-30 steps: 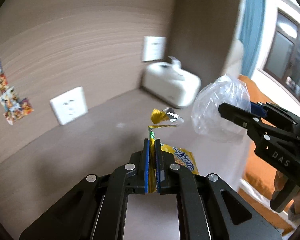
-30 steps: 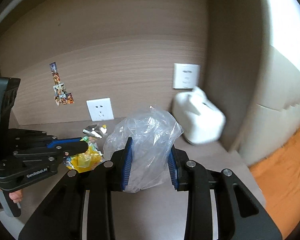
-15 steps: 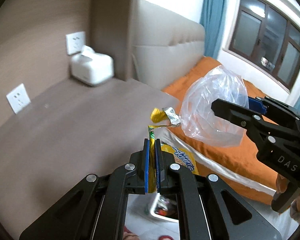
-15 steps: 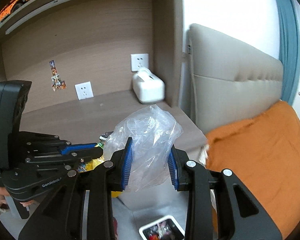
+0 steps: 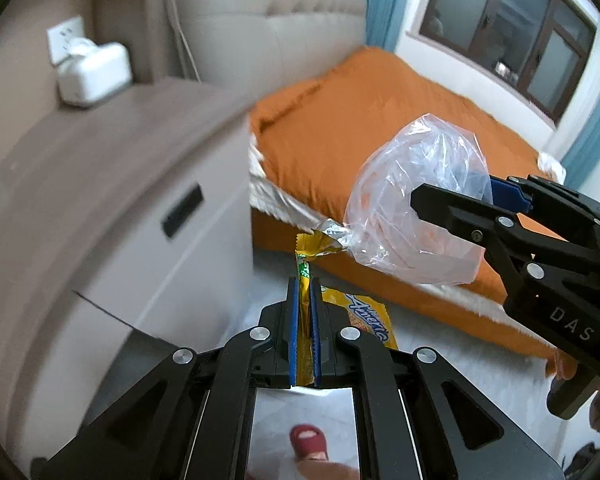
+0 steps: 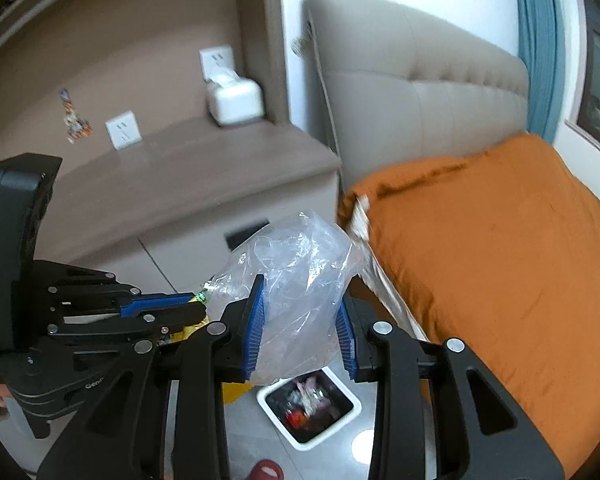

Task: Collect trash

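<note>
Here we carry trash: left gripper (image 5: pixel 304 280) clamped tight on yellow snack wrapper (image 5: pixel 370 318), right gripper (image 6: pixel 300 312) pinching clear plastic bag (image 6: pixel 300 276), above white trash bin (image 6: pixel 310 410) on floor.

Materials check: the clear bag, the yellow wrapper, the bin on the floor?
Bag: thin clear plastic film, glossy; it crinkles and the bed shows through it.
Wrapper: printed plastic, probably foil-lined; its torn end shines silver.
Bin: looks like rigid white plastic with a smooth rim and a dark inside; liner or not, cannot tell.
</note>
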Demonstrator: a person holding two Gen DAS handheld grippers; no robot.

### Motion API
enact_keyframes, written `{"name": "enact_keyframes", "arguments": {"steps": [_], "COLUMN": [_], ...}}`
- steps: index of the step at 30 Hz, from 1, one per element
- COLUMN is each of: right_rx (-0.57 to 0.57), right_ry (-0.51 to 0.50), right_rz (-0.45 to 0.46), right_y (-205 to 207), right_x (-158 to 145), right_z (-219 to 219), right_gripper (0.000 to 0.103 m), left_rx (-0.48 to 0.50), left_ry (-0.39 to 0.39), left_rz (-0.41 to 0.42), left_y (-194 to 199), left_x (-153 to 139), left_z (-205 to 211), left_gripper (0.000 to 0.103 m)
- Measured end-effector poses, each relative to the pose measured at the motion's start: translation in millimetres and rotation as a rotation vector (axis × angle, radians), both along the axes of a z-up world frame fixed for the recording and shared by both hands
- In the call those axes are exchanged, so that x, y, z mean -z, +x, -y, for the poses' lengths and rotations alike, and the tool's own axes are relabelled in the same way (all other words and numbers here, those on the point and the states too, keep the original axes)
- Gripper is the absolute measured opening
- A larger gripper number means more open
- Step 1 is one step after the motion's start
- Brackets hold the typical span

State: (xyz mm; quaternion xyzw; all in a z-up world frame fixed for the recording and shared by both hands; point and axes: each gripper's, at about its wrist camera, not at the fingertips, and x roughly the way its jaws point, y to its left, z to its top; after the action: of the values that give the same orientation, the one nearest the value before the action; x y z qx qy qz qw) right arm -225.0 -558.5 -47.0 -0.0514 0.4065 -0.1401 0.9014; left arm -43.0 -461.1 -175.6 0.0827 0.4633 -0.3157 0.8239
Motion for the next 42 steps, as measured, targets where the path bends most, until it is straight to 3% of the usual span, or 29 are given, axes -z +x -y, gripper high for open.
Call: {"name": "enact_keyframes", "arguments": {"steps": [6,11,16,21,22,24,25,26,27,31,35,39,42], "right_rx": [0.083,0.126,0.152,0.177,0.191,0.208,0.219,0.227,0.235,0.289,0.291,0.294,0.295], "right_ry": [-0.002,0.009,0.07,0.091,0.084,0.096,0.104,0.101,0.1,0.109,0.094,0.104,0.099], "right_rz": [-0.073,-0.165,-0.257,-0.316,-0.314,-0.3,-0.295,-0.287,-0.287,-0.312,-0.325,-0.297,-0.268], "right_y": [-5,-6,-9,-10,-13,-14,-15,-15,-16,-19,-22,-20,-16], "right_x": [66,150,242,314,328,344,353,358,364,385,391,373,338], "right_z": [33,64,90,111,117,125,131,135,138,153,152,146,136], "right_gripper": [0.034,0.034,0.034,0.036,0.041,0.068,0.095,0.099,0.099,0.099,0.099,0.099,0.099], "left_rx": [0.071,0.11,0.131,0.16,0.159,0.152,0.15,0.148,0.126,0.1,0.084,0.07,0.045], "left_ry": [0.005,0.048,0.083,0.128,0.142,0.152,0.144,0.131,0.128,0.142,0.175,0.188,0.166], "left_rz": [-0.077,-0.11,-0.199,-0.242,-0.241,-0.251,-0.264,-0.287,-0.28,-0.285,-0.282,-0.253,-0.233], "left_y": [13,23,29,31,31,34,35,39,41,42,48,50,55], "left_x": [75,155,253,327,342,364,370,379,387,409,414,391,354], "left_z": [18,29,34,46,48,50,50,50,48,44,43,36,30], "left_gripper": [0.005,0.005,0.005,0.005,0.005,0.012,0.024,0.077,0.096,0.098,0.098,0.098,0.098]}}
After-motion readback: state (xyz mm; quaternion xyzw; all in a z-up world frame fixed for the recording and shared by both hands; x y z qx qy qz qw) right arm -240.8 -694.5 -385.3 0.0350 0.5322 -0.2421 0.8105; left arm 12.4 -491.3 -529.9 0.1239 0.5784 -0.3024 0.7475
